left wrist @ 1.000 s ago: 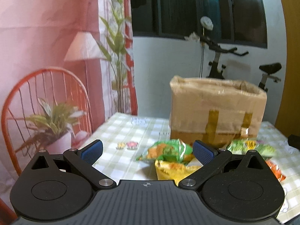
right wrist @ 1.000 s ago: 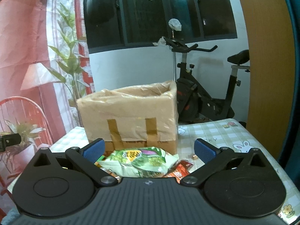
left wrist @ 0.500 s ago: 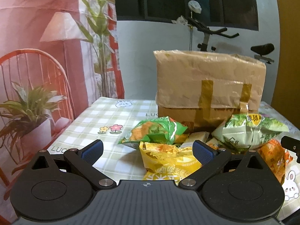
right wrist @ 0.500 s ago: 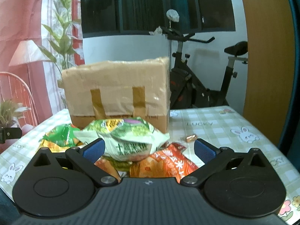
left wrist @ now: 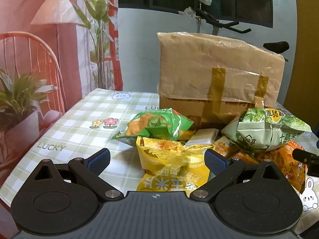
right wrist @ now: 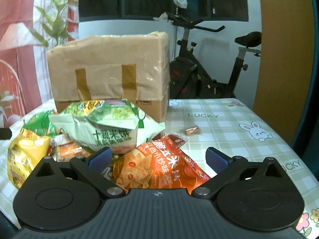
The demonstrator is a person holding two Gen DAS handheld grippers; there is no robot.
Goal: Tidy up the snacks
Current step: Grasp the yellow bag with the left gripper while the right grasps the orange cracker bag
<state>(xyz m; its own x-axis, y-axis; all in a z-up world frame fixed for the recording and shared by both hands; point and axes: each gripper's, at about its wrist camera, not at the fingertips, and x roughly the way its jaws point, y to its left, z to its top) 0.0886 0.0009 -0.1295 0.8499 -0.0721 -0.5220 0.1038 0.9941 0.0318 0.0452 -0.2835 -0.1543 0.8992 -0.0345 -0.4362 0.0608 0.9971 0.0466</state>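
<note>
Left gripper (left wrist: 157, 157), released, has the yellow snack bag (left wrist: 173, 169) dead ahead between its spread jaws; right gripper (right wrist: 158, 158), also released, fronts the orange snack bag (right wrist: 157, 167).

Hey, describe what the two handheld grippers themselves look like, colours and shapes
Both match: the left gripper and right gripper have matte black ribbed bodies, two round black discs, angled black linkage arms with silver pivot pins, and blue textured finger pads. A small crosshair mark sits centred on each body.

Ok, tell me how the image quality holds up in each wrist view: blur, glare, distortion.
Left wrist view: sharp, strong fisheye bending at the edges, glare on the cardboard box tape wrap. Right wrist view: slightly softer, light green snack bag still readable, window dark, tablecloth evenly lit, edges curved.
</note>
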